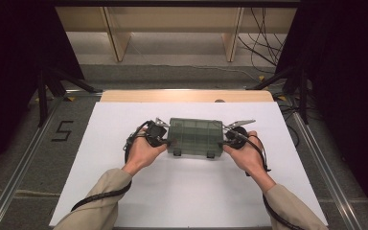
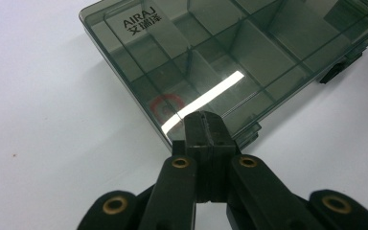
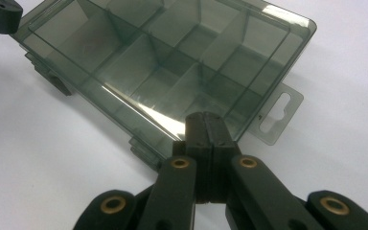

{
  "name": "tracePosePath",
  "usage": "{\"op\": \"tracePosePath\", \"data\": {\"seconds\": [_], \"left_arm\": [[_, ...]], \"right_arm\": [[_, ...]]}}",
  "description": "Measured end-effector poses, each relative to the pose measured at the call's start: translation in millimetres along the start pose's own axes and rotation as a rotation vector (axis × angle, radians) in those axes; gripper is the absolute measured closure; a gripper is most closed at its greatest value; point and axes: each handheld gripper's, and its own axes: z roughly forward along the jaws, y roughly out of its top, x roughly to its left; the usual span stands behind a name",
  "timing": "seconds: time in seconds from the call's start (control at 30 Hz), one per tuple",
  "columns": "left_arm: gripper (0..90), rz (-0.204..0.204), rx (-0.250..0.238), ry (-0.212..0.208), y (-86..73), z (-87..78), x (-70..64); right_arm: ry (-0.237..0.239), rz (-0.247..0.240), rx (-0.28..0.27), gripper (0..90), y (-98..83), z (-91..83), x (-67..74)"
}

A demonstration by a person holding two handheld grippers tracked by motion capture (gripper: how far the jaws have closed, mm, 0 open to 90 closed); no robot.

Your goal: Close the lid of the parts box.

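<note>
Two closed grippers at the ends of a smoky compartment box

The compartment box (image 1: 194,136), lid down, lies flat near the middle of the white surface (image 1: 187,191), a little toward its far edge. The left gripper (image 1: 168,142) meets the box's left end and the right gripper (image 1: 224,143) its right end, near the hang tab (image 3: 278,111); both have jaws pressed fully together with nothing between them. The tips seem to touch the box's rim, though real contact is hard to confirm.
</note>
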Motion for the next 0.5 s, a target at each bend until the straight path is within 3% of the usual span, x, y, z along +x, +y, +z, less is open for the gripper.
{"op": "tracePosePath", "data": {"seconds": [0.13,0.17,0.3,0.37,0.4,0.43,0.47,0.5], "left_arm": [[90.0,0.002,-0.009,-0.008,-1.2,0.0,1.2],[90.0,0.006,-0.031,-0.001,-2.2,1.0,0.4],[89.8,0.013,-0.033,-0.004,-2.7,-0.2,-1.2],[84.9,0.018,-0.055,-0.008,-2.4,-2.1,-1.6],[82.4,0.025,-0.072,0.002,-2.0,-4.3,-2.1],[79.1,0.031,-0.088,0.007,-1.4,-7.0,-1.9],[75.3,0.029,-0.111,0.006,-1.0,-9.6,-2.0],[70.0,0.033,-0.139,-0.001,-0.5,-12.6,-1.4]], "right_arm": [[0.004,-0.033,-0.003,90.0,-0.7,0.3,-2.3],[0.005,-0.035,-0.007,90.0,-0.9,0.4,-2.5],[0.016,-0.011,-0.038,90.0,-3.0,0.9,-3.5],[0.004,-0.028,-0.074,85.0,-5.0,1.0,-5.8],[0.016,-0.010,-0.073,83.2,-4.8,-1.1,-5.3],[0.014,-0.044,-0.103,80.7,-5.9,-1.4,-7.5],[0.021,-0.042,-0.123,77.2,-5.7,-3.5,-7.8],[0.021,-0.005,-0.118,71.9,-6.0,-7.4,-5.2]]}}
